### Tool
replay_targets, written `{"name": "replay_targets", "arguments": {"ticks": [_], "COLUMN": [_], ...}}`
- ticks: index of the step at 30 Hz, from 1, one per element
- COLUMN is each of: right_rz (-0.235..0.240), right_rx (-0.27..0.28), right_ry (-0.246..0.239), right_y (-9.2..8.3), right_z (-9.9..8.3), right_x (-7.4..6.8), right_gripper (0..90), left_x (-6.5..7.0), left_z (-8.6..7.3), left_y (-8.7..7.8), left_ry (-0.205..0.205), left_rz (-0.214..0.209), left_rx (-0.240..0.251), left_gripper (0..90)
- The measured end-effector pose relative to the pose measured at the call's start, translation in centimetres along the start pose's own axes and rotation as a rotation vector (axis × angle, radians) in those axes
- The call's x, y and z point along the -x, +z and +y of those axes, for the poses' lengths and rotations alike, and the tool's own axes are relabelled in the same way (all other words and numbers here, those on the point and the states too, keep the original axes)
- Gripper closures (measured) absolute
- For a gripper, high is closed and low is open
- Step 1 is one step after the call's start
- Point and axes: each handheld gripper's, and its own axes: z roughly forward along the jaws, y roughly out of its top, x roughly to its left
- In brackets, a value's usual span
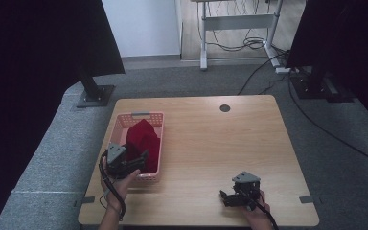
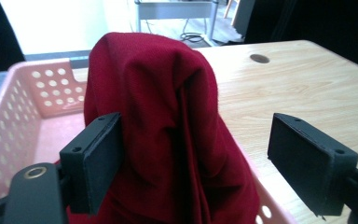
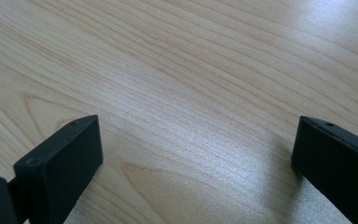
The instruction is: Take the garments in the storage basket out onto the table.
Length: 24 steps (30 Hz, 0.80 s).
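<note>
A pink perforated basket [image 1: 139, 115] stands at the left of the wooden table [image 1: 220, 143], and a dark red cloth [image 1: 143, 136] is heaped inside it. My left gripper [image 1: 136, 160] is at the basket's near end. In the left gripper view the cloth [image 2: 158, 93] rises in a tall fold between the wide-apart jaws of my left gripper [image 2: 198, 144], which is open; the basket wall [image 2: 32, 93] is at the left. My right gripper [image 1: 224, 196] rests low near the table's front edge. It [image 3: 196, 144] is open over bare wood.
A round cable hole [image 1: 224, 108] sits near the table's far edge. Beyond the table are dark panels on black stands [image 1: 95, 93], a desk frame [image 1: 237, 21] and cables [image 1: 258, 72] on the grey floor.
</note>
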Motion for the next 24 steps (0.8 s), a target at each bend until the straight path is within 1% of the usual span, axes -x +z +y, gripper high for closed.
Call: {"name": "replay_targets", "arguments": {"ticks": [4,8,16,22,24], "right_rz": [-0.001,-0.001,-0.001,-0.001,-0.001], "right_rx": [0.0,0.0,0.0,0.0,0.0], "right_ry": [0.0,0.001,0.001,0.001,0.001], "right_y": [0.0,0.0,0.0,0.0,0.0], "right_z": [0.0,0.0,0.0,0.0,0.0], "right_x": [0.0,0.0,0.0,0.0,0.0], "right_gripper": [1.5,1.5,1.5,1.5,1.5], "left_x": [-0.1,-0.4,-0.8,-1.0,-1.1], "left_z": [0.1,0.5,0.8,0.8,0.7], "left_y": [0.4,0.8,1.5,1.8,1.9], "left_ry": [-0.009,-0.005,-0.044,-0.056,-0.058], "left_rz": [0.012,0.026,0.036,0.016,0.007], "left_rx": [0.008,0.005,0.015,0.01,0.0], "left_gripper": [18.1,18.1,20.3,27.4,30.1]}}
